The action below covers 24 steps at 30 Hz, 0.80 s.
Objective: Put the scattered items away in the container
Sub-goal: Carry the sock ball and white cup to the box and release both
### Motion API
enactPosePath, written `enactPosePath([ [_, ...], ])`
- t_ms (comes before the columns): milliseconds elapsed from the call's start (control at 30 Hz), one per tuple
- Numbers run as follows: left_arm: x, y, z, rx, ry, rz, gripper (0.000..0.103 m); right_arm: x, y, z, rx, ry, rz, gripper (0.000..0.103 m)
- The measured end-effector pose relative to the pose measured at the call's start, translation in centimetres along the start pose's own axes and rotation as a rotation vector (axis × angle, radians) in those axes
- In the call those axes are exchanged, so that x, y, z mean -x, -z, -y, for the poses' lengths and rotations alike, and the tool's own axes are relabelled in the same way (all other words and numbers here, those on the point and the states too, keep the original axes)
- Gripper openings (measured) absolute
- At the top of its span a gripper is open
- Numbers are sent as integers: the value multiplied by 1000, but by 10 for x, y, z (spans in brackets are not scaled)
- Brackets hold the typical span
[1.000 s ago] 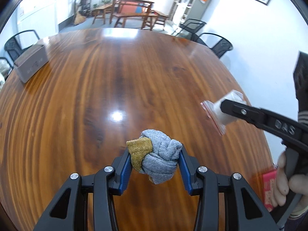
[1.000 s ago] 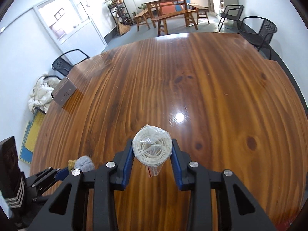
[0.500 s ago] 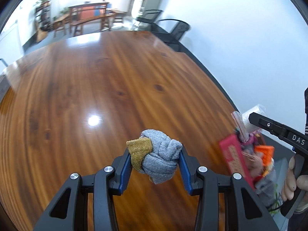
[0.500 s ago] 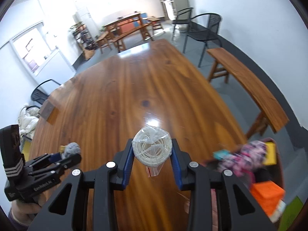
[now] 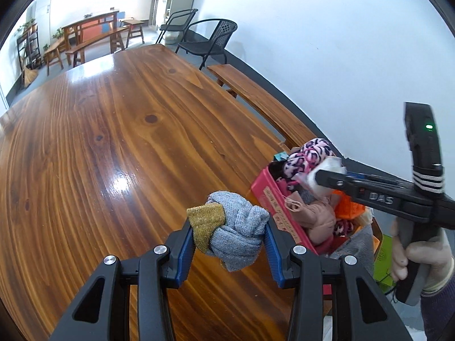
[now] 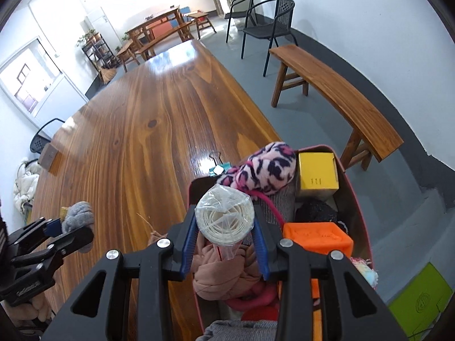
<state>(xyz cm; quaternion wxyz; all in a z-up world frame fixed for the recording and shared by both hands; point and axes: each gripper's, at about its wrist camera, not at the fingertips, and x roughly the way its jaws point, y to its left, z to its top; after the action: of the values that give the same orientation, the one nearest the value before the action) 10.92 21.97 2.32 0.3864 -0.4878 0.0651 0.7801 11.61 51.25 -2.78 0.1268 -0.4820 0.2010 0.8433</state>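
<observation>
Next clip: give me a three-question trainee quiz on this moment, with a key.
1. True or false: the left gripper is empty.
2. What does the right gripper hold: A a bagged white coil, B a yellow box, C an orange block?
3. Which gripper is over the red bin?

Key: 1 false, it holds a grey and mustard sock ball; 2 A; 3 the right one.

both views are bright and sharp, lit by daylight from windows point(image 6: 25, 85) at the far end of the room. glare streaks the polished table point(image 5: 113, 130) at its far edge and near its middle. fisheye bending curves the walls and bench point(image 6: 335, 91), with dark vignette in every corner.
</observation>
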Motion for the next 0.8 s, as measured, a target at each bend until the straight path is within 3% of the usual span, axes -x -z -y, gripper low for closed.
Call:
enactPosePath([
  [300, 0, 11, 17, 22, -23, -4, 46, -19, 0, 10, 81, 11, -55, 39],
  [467, 4, 12, 33, 10, -15, -1, 46, -13, 1, 21, 47, -55, -59, 41],
  [533, 2, 10, 42, -7, -7, 1, 46, -2, 0, 32, -12, -112, -43, 44],
  [600, -2, 7, 49, -26, 7, 1, 46, 14, 2, 44, -49, -130, -3, 55],
  [800, -12, -1, 89, -104, 92, -23, 46, 64, 13, 79, -126, -105, 104, 58],
])
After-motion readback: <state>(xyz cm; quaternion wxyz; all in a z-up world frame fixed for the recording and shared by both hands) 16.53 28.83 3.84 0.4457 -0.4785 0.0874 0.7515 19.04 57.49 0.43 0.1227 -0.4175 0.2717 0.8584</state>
